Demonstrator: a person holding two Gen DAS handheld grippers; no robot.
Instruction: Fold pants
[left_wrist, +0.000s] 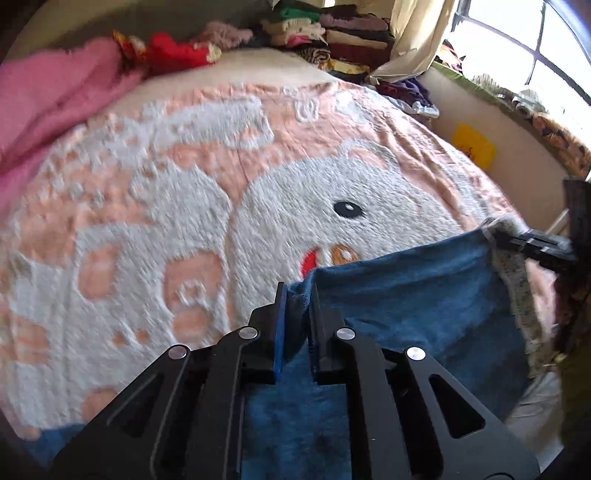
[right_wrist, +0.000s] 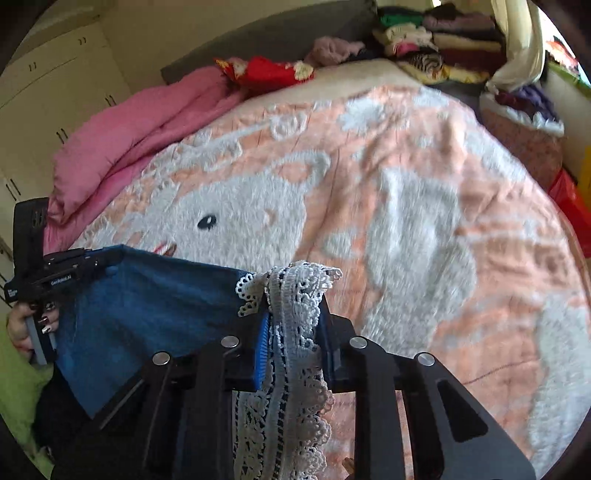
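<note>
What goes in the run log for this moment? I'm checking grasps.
left gripper: shut on pants corner | right gripper: shut on lace trim | pants: held stretched above blanket

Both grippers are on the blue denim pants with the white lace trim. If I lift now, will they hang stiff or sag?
The blue denim pants already dip between the left gripper and right gripper, so they will probably sag. The white lace trim looks bunched and could snag.
</note>
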